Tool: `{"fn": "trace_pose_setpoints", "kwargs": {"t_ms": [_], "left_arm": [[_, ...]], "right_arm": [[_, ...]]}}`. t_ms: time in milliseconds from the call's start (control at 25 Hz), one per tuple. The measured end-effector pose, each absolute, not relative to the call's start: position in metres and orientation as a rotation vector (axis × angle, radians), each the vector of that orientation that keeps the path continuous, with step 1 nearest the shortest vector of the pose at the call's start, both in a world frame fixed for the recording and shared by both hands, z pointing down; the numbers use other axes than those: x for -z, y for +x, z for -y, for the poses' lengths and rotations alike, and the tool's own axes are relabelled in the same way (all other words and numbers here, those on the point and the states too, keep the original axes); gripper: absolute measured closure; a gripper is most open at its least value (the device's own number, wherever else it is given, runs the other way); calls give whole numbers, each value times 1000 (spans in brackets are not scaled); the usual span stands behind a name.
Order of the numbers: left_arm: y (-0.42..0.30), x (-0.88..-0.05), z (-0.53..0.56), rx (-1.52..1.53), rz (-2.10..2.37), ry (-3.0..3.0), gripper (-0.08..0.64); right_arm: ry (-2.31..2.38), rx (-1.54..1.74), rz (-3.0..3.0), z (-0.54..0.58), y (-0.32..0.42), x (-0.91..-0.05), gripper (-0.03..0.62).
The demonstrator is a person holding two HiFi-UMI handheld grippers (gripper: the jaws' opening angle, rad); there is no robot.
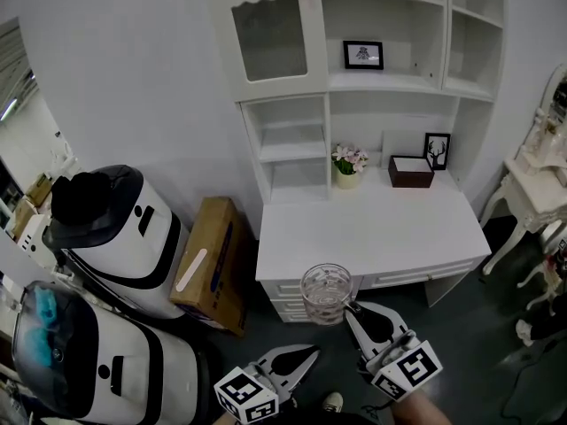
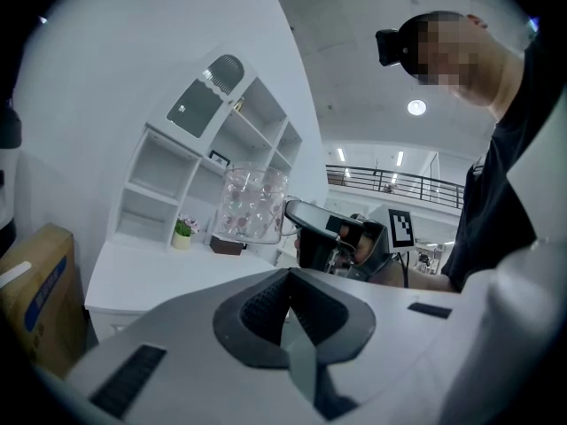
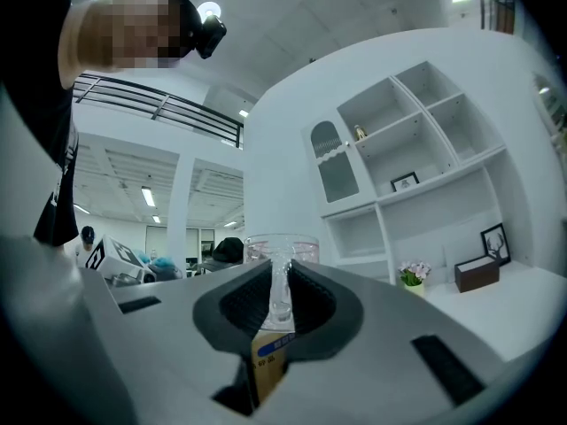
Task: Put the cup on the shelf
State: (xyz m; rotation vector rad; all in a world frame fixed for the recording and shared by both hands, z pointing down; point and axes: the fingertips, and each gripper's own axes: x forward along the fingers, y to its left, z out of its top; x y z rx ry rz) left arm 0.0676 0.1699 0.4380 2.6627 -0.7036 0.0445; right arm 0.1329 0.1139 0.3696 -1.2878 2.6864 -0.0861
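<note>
A clear patterned glass cup [image 1: 325,294] hangs in the air just in front of the white desk [image 1: 372,230]. My right gripper [image 1: 351,307] is shut on the cup's side, and a strip of the glass [image 3: 280,283] shows pinched between its jaws. The white shelf unit [image 1: 354,82] rises behind the desk with open compartments. My left gripper [image 1: 310,355] hangs low to the left of the cup, shut with nothing in it. In the left gripper view the cup [image 2: 252,204] sits high ahead, with the right gripper [image 2: 307,216] holding it from the right.
On the desk stand a small flower pot [image 1: 347,167], a brown box [image 1: 410,172] and a deer picture [image 1: 437,150]. A framed photo [image 1: 363,55] sits on a shelf. A cardboard box [image 1: 213,259] and white machines [image 1: 120,228] are on the left, a white side table [image 1: 540,189] on the right.
</note>
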Motion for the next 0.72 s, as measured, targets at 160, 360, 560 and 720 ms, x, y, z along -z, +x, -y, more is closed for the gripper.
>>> {"fn": "trace_pose_setpoints", "kwargs": {"t_ms": [160, 360, 560, 720], "left_arm": [[60, -438, -165, -45, 704, 2661, 555], [51, -437, -158, -41, 698, 2653, 555], [43, -438, -150, -39, 690, 2653, 555], [38, -437, -143, -38, 676, 2655, 555]], "right_arm": [[-1291, 93, -2682, -109, 127, -370, 565], [-1308, 105, -2678, -101, 120, -369, 565], [-1322, 108, -2670, -93, 113, -369, 565], [-1332, 101, -2669, -87, 107, -368, 565]]}}
